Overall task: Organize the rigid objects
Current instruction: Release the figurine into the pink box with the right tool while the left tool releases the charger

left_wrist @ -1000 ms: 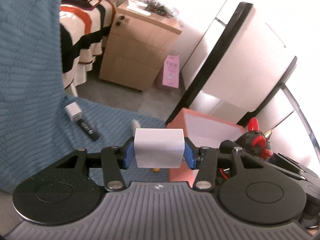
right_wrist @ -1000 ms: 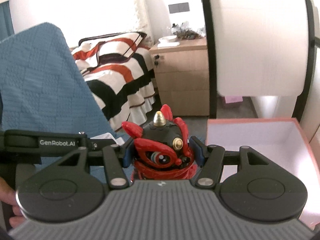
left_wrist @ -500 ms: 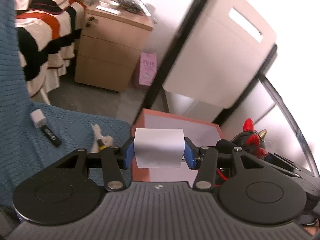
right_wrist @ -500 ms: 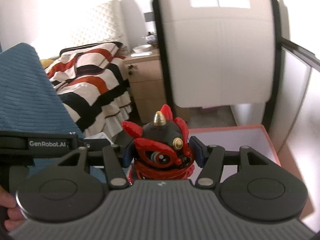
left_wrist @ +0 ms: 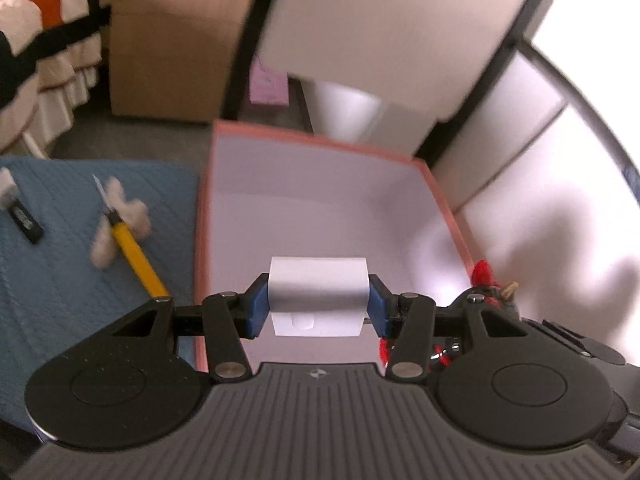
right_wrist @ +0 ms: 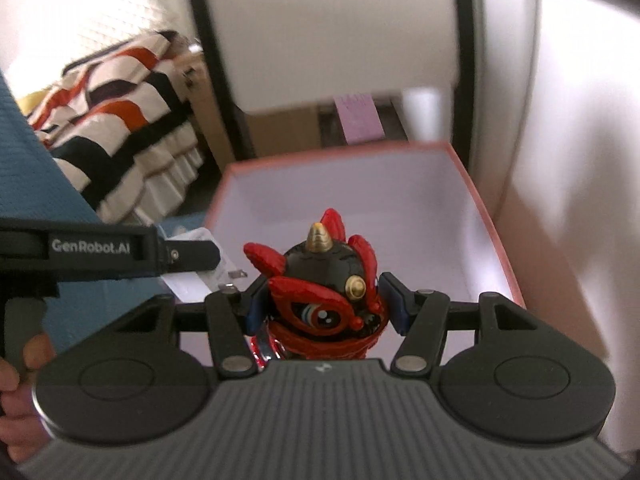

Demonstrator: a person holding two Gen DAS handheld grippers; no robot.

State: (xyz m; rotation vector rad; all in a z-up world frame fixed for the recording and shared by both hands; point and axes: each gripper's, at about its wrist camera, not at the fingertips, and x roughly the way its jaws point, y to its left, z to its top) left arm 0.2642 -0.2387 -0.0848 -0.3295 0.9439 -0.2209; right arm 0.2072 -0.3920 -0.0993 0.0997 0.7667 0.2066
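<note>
My left gripper [left_wrist: 318, 306] is shut on a white rectangular block [left_wrist: 318, 288], which hangs over the near part of the open pink box [left_wrist: 320, 208]. The box has a salmon rim and a white inside with nothing lying in it. My right gripper [right_wrist: 322, 306] is shut on a red and black horned figurine [right_wrist: 324, 280], held upright above the box [right_wrist: 360, 208] near its front. The figurine's red tips [left_wrist: 486, 274] show at the right edge of the left wrist view. The left gripper's body [right_wrist: 100, 248] crosses the right wrist view at left.
On the blue quilt [left_wrist: 60, 280] left of the box lie a yellow utility knife [left_wrist: 134, 256], a white fluffy piece [left_wrist: 120, 216] and a black stick with a white cap [left_wrist: 20, 212]. Behind stand a wooden cabinet [left_wrist: 168, 40], a striped bed [right_wrist: 112, 120] and a white chair [left_wrist: 380, 32].
Both grippers have moved forward and down toward the box, which now fills the middle of both views. Each still holds its object.
</note>
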